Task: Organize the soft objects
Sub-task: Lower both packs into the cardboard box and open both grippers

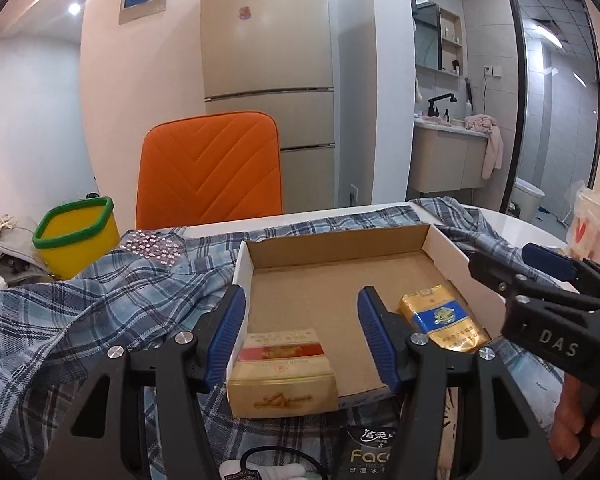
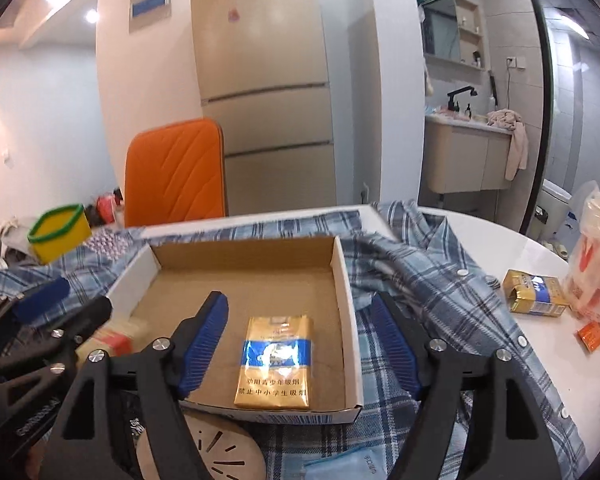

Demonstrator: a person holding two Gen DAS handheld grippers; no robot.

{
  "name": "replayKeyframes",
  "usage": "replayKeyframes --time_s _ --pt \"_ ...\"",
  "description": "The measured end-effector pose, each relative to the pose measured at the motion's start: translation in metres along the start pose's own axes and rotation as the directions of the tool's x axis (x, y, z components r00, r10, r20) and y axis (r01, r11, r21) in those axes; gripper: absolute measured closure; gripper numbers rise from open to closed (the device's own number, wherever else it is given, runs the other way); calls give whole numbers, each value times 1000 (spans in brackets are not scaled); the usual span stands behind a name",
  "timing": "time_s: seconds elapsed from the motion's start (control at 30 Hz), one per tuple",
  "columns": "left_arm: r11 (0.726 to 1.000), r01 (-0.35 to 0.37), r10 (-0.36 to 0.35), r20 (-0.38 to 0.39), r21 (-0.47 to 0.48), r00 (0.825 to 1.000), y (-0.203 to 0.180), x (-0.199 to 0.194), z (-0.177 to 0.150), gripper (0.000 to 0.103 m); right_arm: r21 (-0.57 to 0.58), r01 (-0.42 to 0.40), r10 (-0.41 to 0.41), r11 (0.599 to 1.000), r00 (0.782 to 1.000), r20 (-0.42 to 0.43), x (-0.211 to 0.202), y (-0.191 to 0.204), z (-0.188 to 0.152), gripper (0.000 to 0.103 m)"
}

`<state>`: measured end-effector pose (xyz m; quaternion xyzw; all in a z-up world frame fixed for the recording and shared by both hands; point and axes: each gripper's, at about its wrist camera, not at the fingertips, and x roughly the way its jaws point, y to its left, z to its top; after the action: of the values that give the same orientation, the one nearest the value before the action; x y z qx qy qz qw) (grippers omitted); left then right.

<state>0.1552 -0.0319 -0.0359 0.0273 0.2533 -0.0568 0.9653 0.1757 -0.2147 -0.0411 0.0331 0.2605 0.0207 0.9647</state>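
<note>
An open cardboard box [image 1: 340,248] [image 2: 346,280] rests on a blue plaid shirt [image 1: 80,320] [image 2: 440,280] on the table. A gold and blue cigarette pack [image 1: 444,322] [image 2: 276,364] lies flat inside it at the near right. A cream and red pack [image 1: 280,368] [image 2: 112,340] sits at the box's near left corner. My left gripper [image 1: 300,336] is open, its blue pads either side of the cream pack without touching it. My right gripper [image 2: 300,348] is open, straddling the gold pack and the box's right wall. Each gripper shows in the other's view [image 1: 540,276] [image 2: 56,308].
A yellow tub with a green rim [image 1: 76,236] [image 2: 58,232] stands at the left. An orange chair [image 1: 210,168] is behind the table. Another gold pack [image 2: 534,292], a small orange packet [image 2: 592,334] and a plastic bag [image 2: 596,256] lie at the right. A tissue pack [image 1: 370,456] is near me.
</note>
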Motion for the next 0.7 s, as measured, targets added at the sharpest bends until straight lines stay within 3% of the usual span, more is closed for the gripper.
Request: replayKeyframes --time_s 0.03,0.1,0.13,0.3,0.5,0.6,0.7 --pt "1000 -1 1 6 -2 1000 0 -1 -1 40 -3 -1 1 1000 1000 5 -1 1 0 27" --pt "1000 -5 5 18 -3 1000 0 -4 -2 11 -11 1 -1 1000 1000 16 -4 3 0 26" --pt "1000 -7 8 29 -3 1000 0 -6 -2 7 -15 1 -1 1000 1000 23 -6 4 0 26" --pt "1000 -25 26 116 -16 993 3 -25 -1 1 -15 1 0 1000 998 66 -15 5 1 26" --pt "997 -28 47 262 -76 964 16 -55 -3 1 -19 -1 3 1000 994 109 -25 7 2 25" --pt "997 -26 46 291 -70 956 16 -59 -3 0 -23 6 -2 1000 991 134 -30 9 2 12" --pt "998 -36 53 318 -60 947 14 -65 -2 1 -26 27 -22 999 987 159 -36 10 2 12"
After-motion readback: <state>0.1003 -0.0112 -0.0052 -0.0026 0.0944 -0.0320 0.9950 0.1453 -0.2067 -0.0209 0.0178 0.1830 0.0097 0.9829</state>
